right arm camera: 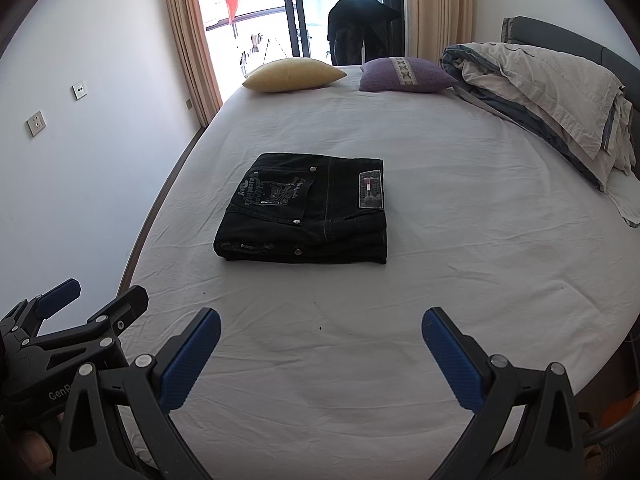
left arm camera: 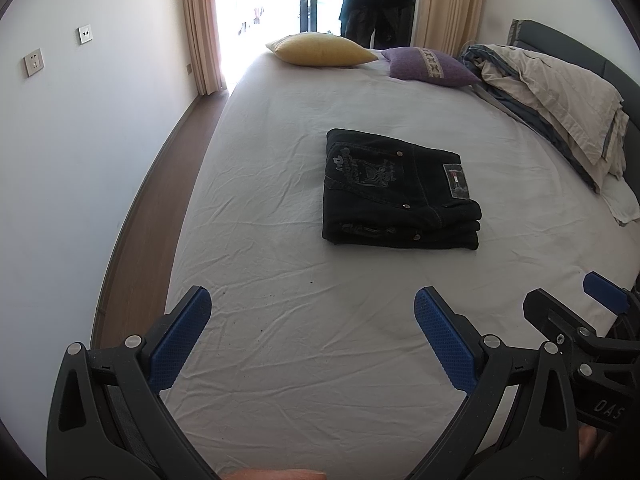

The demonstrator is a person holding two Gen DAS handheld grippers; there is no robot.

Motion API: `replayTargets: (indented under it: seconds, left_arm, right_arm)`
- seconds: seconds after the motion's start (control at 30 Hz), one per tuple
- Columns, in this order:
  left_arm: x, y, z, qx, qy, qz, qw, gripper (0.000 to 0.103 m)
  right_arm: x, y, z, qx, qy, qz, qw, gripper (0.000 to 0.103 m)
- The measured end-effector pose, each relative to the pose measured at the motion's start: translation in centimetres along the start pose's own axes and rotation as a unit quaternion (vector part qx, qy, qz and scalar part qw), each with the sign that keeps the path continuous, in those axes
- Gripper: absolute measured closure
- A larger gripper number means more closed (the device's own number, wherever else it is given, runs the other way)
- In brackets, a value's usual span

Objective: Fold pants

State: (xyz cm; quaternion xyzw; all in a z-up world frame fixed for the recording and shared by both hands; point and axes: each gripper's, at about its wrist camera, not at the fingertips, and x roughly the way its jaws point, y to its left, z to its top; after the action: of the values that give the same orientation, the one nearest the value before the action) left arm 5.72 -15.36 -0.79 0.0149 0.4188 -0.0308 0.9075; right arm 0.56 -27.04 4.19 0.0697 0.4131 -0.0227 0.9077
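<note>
A pair of black jeans (left arm camera: 396, 192) lies folded into a compact rectangle on the white bed sheet (left arm camera: 280, 280), back pocket embroidery and a waistband label facing up. It also shows in the right wrist view (right arm camera: 308, 208). My left gripper (left arm camera: 312, 304) is open and empty, held above the sheet in front of the jeans. My right gripper (right arm camera: 320, 328) is open and empty, also short of the jeans. The right gripper shows at the left view's right edge (left arm camera: 580, 312); the left gripper shows at the right view's left edge (right arm camera: 88, 312).
A yellow pillow (left arm camera: 320, 50) and a purple pillow (left arm camera: 430, 66) lie at the far end of the bed. A bundled duvet (left arm camera: 560, 100) lies along the right side by the grey headboard. A wall and wooden floor strip (left arm camera: 160, 200) run along the left. A person (left arm camera: 372, 12) bends at the balcony door.
</note>
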Motion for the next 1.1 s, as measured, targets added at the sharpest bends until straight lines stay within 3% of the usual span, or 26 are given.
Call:
replayTargets:
  seconds: [1.1]
  left_arm:
    - [0.48,0.81,0.44,-0.003,0.003,0.007,1.0,0.0]
  right_arm:
    - [-0.07,-0.32,0.0,0.0,0.001,0.0,1.0,0.0]
